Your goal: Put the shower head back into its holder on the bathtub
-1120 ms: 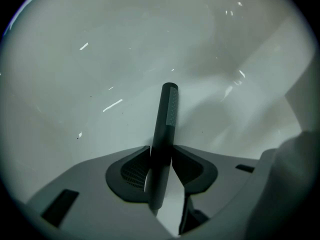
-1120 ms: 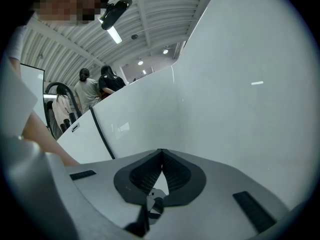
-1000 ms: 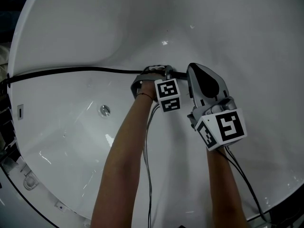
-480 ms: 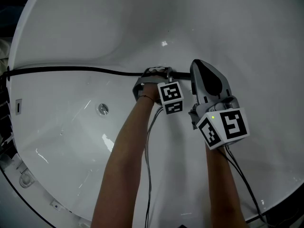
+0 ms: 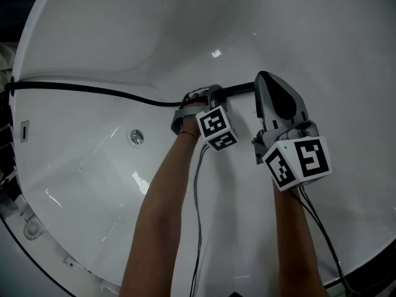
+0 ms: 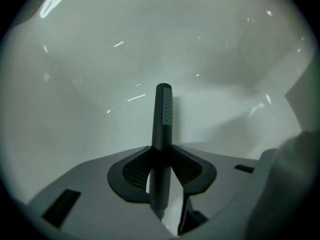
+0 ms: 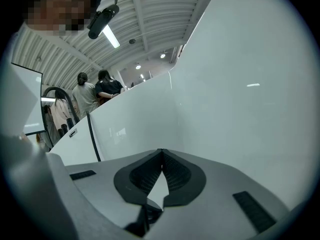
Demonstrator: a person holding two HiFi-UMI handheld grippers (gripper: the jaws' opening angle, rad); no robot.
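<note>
Shower head point(image 6: 163, 115) not yet put back in its holder
It is gripped tight by the left gripper point(image 6: 161, 151) inside the bathtub point(image 5: 111, 30), with the hose point(image 5: 93, 89) stretched out to the left. The right gripper point(image 7: 160, 153) is closed with nothing in it. No holder is seen, so the placing is still to be done.

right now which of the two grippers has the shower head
The left gripper: its jaws clamp the dark shower head. The right gripper is shut with nothing between its jaws.
</note>
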